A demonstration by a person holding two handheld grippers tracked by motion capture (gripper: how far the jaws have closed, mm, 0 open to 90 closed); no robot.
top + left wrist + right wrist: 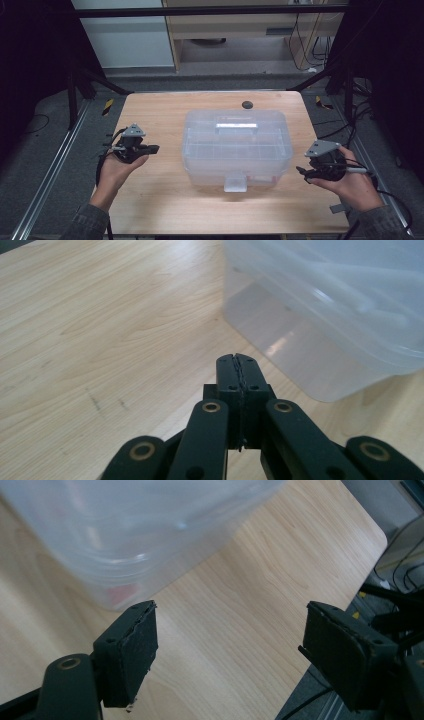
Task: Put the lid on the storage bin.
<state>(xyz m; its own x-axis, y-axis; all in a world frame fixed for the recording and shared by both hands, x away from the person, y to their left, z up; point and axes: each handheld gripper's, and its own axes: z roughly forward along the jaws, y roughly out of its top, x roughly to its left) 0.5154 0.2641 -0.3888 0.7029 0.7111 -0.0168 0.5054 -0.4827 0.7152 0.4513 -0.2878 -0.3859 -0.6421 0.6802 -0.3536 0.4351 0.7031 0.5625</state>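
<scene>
1. I see the clear plastic box (235, 145) sitting mid-table on the wooden table (150, 200), lid on, with its latch (235, 181) facing my side.
2. My left gripper (150, 148) hangs to the left of the box, near it but apart — its jaws are pressed together with nothing between them.
3. My right gripper (230, 645) sits by the table's right edge, beside the box — jaws spread wide, only bare wood between them.
</scene>
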